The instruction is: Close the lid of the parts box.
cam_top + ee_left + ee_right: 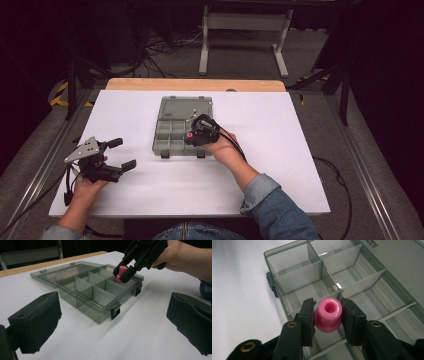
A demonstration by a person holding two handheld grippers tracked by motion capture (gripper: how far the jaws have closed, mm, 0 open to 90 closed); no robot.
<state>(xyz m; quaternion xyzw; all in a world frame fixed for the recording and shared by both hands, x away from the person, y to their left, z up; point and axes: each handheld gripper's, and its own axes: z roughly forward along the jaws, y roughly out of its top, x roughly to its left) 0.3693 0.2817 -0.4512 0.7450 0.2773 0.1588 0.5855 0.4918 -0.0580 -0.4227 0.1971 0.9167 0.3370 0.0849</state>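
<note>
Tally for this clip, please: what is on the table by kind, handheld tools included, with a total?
Pink bead: 1, clamped in the right tool above the box
Grey divided box with its lid open: 1
Handheld tools: 2, the right one and the left tool, open and apart from the box
Total: 4

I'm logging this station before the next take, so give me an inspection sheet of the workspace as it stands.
Surface: white tabletop, wooden strip at far edge.
Job's things: grey compartment box, lid open flat, compartments look empty; pink bead held above a near-edge compartment.
Clutter: nothing seen.
Grippers: right gripper shut on the bead; left gripper open, resting aside at table's left.
Cables: black gripper cable off the table's right edge; more on the floor behind.
Surroundings: dark room, white stand legs beyond.
</note>
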